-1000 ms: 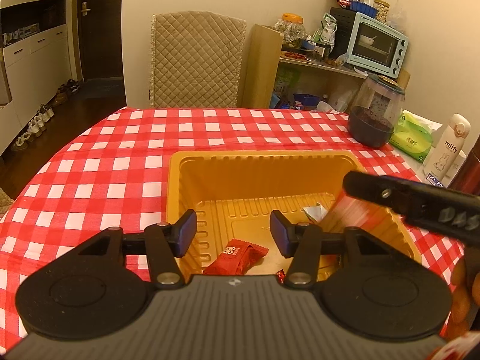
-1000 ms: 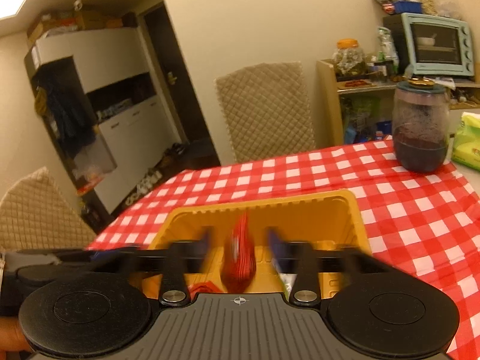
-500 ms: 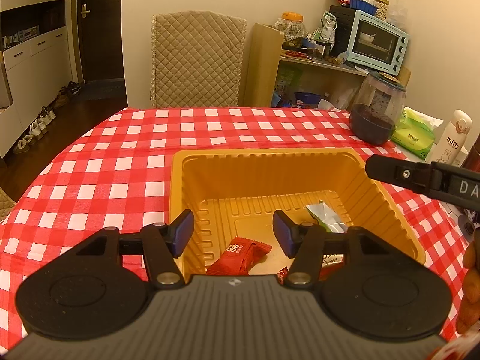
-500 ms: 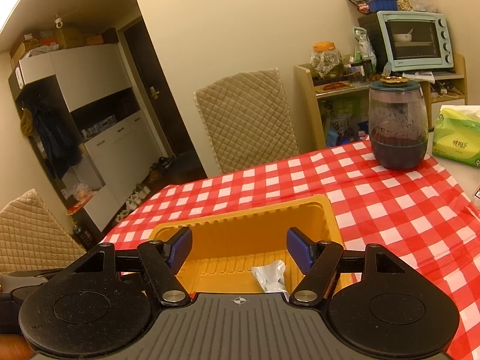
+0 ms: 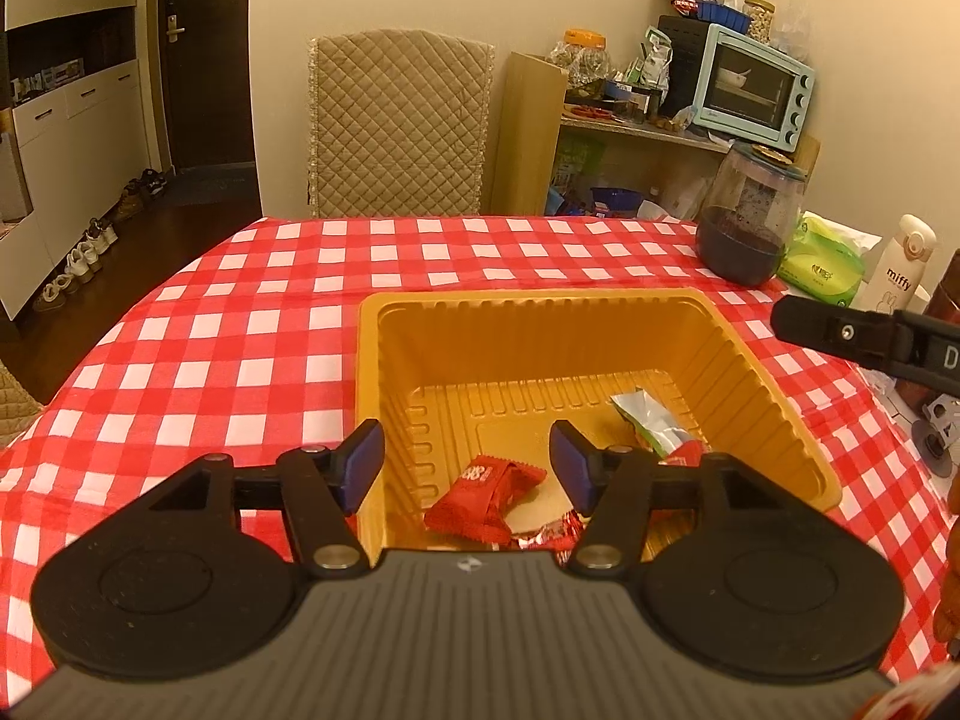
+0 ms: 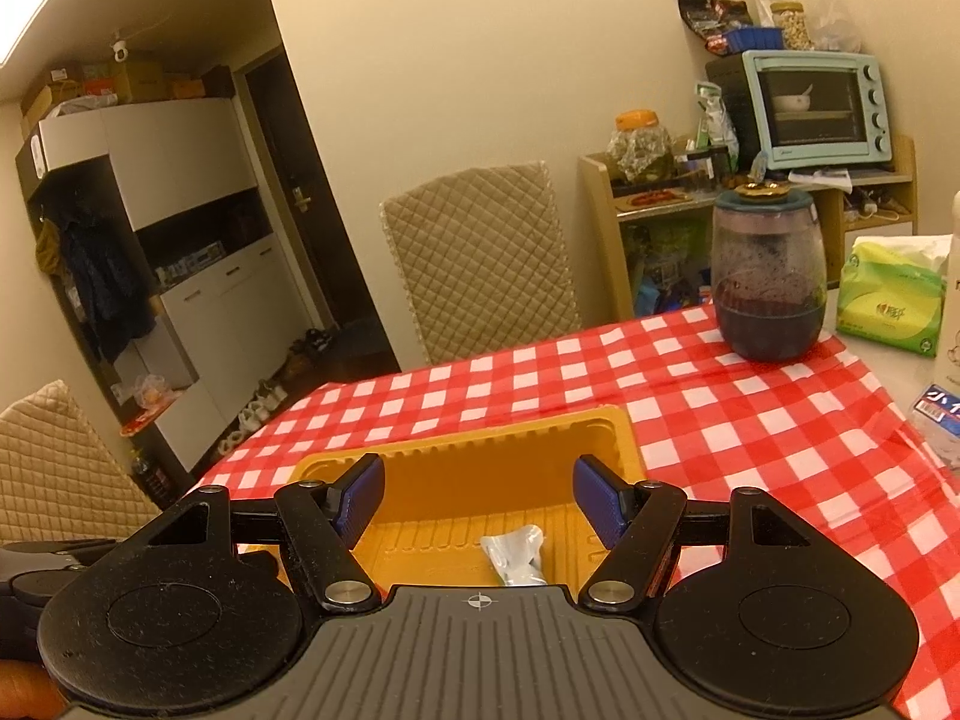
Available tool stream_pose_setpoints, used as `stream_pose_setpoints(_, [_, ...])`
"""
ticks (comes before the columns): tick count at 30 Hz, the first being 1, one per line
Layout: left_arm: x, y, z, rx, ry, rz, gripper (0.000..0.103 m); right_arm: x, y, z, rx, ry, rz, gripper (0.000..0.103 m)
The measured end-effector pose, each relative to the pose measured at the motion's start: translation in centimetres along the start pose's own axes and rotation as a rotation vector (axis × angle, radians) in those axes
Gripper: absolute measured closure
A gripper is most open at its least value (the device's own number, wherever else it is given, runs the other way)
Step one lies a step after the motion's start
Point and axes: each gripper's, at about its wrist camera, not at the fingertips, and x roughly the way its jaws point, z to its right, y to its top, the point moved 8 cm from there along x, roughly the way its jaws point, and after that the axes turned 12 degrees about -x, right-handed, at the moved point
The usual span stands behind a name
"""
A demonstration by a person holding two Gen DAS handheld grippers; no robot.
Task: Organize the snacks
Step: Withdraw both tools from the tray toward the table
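Observation:
A yellow plastic tray (image 5: 774,396) sits on the red checked tablecloth; it also shows in the right wrist view (image 6: 468,456). Inside lie a red snack packet (image 5: 486,495), a silver-green packet (image 5: 648,420) and more red wrappers (image 5: 552,534) near the front wall. The silver packet also shows in the right wrist view (image 6: 516,555). My left gripper (image 5: 467,465) is open and empty above the tray's near end. My right gripper (image 6: 478,495) is open and empty above the tray; one of its fingers (image 5: 840,333) shows at the right in the left wrist view.
A dark glass jar (image 5: 750,222), a green tissue pack (image 5: 822,267) and a white Miffy bottle (image 5: 900,267) stand at the table's far right. A quilted chair (image 5: 399,126) is behind the table. A shelf with a toaster oven (image 5: 756,84) stands by the wall.
My right gripper opened and let a red snack packet drop into the tray, then drew back and up. My left gripper stayed open and barely moved.

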Motion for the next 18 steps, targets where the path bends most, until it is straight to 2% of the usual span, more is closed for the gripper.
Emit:
stream_pose_setpoints(8, [-3.0,-1.2,-0.1,0.01,-0.003,0.019,0.044,-3.6,-0.7,1.0,0.023,-0.029,0.018,0.033])
stream_pose_setpoints(18, [-7.5,-4.3,-0.3,-0.019,-0.013,0.028,0.044,-8.4,-3.1,1.8,0.042,-0.066,0.008,0.033])
